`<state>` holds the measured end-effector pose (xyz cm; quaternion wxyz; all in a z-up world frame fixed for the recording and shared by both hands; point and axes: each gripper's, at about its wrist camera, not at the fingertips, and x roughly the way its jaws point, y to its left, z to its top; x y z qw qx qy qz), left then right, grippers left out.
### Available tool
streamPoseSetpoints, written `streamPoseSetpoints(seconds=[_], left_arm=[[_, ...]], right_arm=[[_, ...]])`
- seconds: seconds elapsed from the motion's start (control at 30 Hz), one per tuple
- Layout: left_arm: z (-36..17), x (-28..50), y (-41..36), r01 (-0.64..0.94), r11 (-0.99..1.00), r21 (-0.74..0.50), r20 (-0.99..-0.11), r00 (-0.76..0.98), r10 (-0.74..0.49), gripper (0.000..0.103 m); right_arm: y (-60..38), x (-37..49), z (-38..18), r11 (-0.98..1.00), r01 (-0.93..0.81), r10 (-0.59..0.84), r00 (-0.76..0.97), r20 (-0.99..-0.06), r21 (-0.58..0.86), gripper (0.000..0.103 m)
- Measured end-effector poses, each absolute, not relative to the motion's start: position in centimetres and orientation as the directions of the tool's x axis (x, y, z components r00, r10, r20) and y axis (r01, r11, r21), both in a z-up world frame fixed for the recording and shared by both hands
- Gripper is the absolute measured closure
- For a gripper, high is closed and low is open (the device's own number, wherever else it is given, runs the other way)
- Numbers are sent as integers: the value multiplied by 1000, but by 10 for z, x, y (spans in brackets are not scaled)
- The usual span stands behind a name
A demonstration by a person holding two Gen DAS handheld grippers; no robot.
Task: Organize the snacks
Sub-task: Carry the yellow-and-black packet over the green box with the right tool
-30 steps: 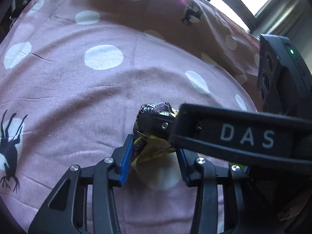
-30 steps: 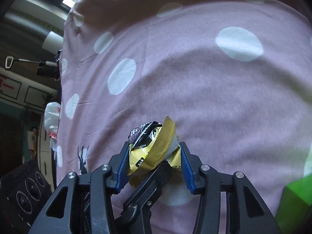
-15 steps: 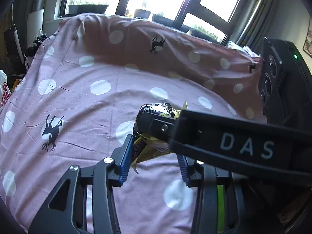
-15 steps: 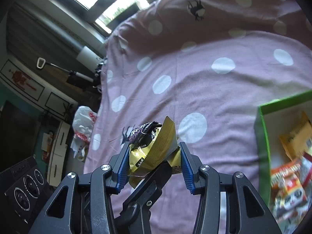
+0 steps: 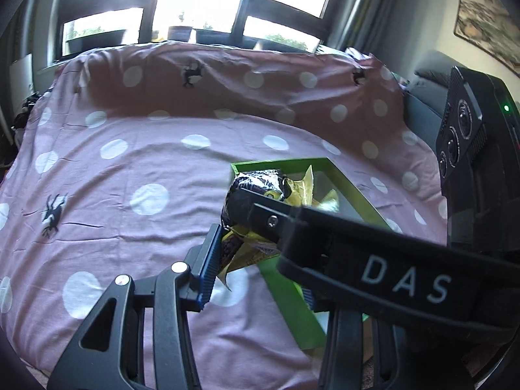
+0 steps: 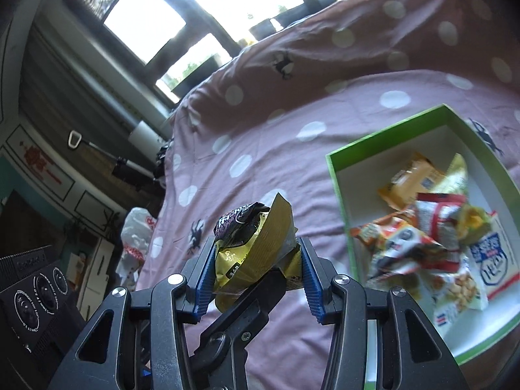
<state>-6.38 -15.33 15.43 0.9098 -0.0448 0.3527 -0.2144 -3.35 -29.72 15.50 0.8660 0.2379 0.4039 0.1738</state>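
Both my left gripper (image 5: 260, 247) and right gripper (image 6: 255, 276) have jaws pinching one yellow snack packet (image 6: 250, 250), lifted clear of the bed (image 6: 260, 136) for the green box (image 6: 338, 175).

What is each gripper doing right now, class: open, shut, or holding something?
Left gripper: shut on the snack pack.
Right gripper: shut on the same snack pack.

Daylight pours through the window (image 5: 208, 3), which is blown out to white glare, leaving nearer parts dim. Fisheye bending curves both views, with dark corners. The snack packets (image 6: 432, 230) in the right view are smeared by motion blur.
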Motion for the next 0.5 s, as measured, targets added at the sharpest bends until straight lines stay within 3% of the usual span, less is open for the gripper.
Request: streamPoseSetpoints(seconds=[0.5], left_arm=[[117,-45,-239,483,837,-259,-669,535,-516,60]], right_arm=[[-381,-41,124,854,60,362,645,-673,517,53]])
